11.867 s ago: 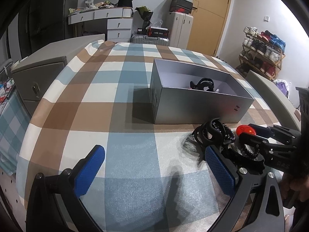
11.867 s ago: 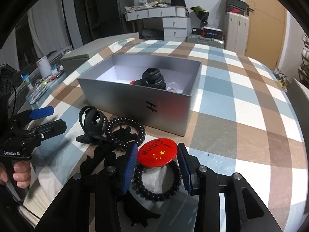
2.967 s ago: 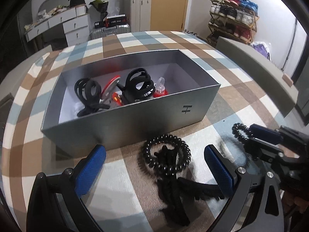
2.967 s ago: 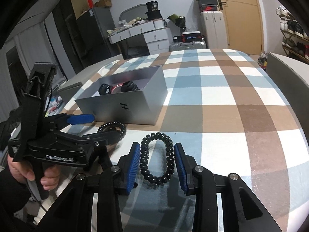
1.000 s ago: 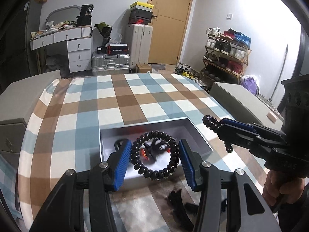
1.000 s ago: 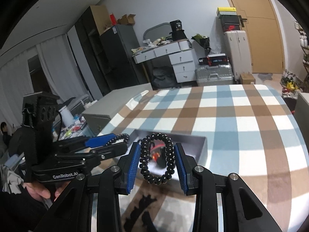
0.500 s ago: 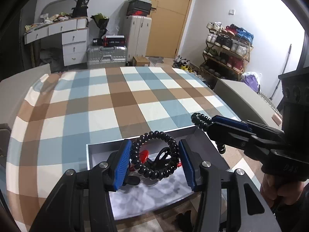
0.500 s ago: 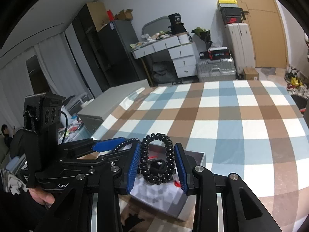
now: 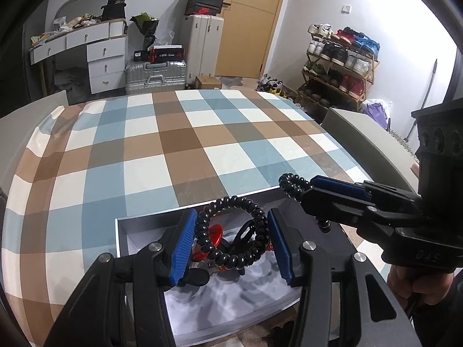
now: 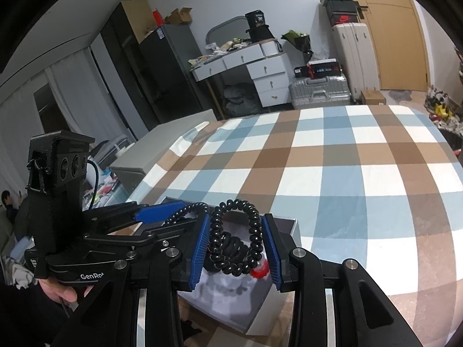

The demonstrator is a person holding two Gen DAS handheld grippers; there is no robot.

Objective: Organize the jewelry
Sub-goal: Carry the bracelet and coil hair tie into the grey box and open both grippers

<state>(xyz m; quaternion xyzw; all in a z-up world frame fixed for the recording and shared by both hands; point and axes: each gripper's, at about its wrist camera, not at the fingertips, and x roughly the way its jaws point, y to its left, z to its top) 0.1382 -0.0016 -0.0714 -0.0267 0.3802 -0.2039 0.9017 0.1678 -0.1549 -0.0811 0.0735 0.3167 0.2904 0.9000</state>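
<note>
1. The left gripper [image 9: 230, 240] is clamped on a black coil bracelet [image 9: 231, 234] above the open grey box [image 9: 231, 312].
2. The right gripper [image 10: 235, 248] pinches a second coil bracelet [image 10: 235, 241] over the same box.
3. Both bracelets look light, springy and easily deformed; gripping across opposite sides suits them.

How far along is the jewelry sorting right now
Mostly done: black hair clips and red pieces already lie in the grey box. In hand: the left gripper and right gripper each hold a black coil bracelet above the box. Left: releasing both, plus a dark item on the cloth beside the box.
</note>
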